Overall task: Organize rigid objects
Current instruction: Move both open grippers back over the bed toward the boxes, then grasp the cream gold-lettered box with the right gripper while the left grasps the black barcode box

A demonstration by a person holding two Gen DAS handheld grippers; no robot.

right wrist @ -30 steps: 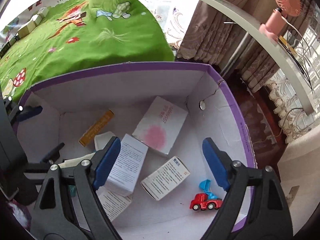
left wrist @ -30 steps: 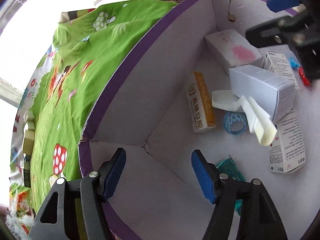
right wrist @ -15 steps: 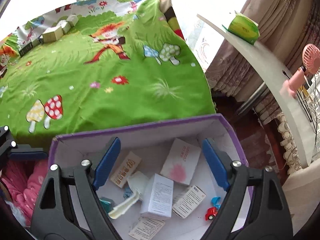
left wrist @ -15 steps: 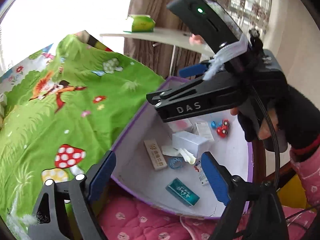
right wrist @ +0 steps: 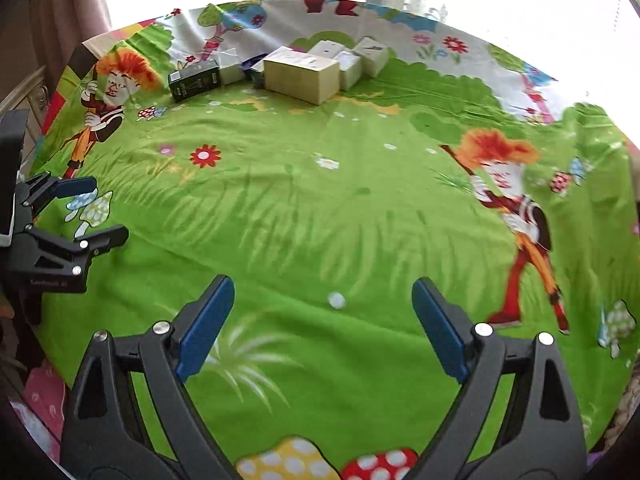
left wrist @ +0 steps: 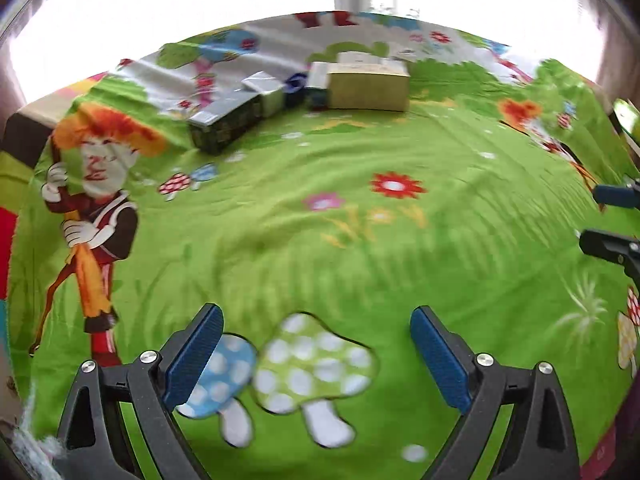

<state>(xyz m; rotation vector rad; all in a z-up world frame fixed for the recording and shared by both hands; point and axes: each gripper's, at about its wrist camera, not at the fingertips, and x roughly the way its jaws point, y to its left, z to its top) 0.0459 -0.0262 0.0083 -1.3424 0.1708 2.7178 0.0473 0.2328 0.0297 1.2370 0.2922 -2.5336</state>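
Observation:
Several boxes lie in a cluster at the far edge of a green cartoon bedspread (left wrist: 320, 224) (right wrist: 320, 208). A tan box (left wrist: 368, 88) (right wrist: 300, 74) is the largest, with a dark box (left wrist: 228, 122) (right wrist: 194, 80) to its left and white boxes (right wrist: 352, 60) behind it. My left gripper (left wrist: 316, 352) hovers over the near part of the spread, its jaws opening and nothing between them. My right gripper (right wrist: 322, 324) is also opening and empty. In the right wrist view the left gripper (right wrist: 90, 210) shows at the left edge. Both grippers are far short of the boxes.
A bright window runs behind the bed. A pink patterned cloth (right wrist: 40, 400) shows at the lower left of the right wrist view. The right gripper's fingertips (left wrist: 612, 196) poke in at the right edge of the left wrist view.
Both grippers swung away from the purple-rimmed box of items and now face the green bedspread. That box has left both views. Both pairs of jaws stand wider than before.

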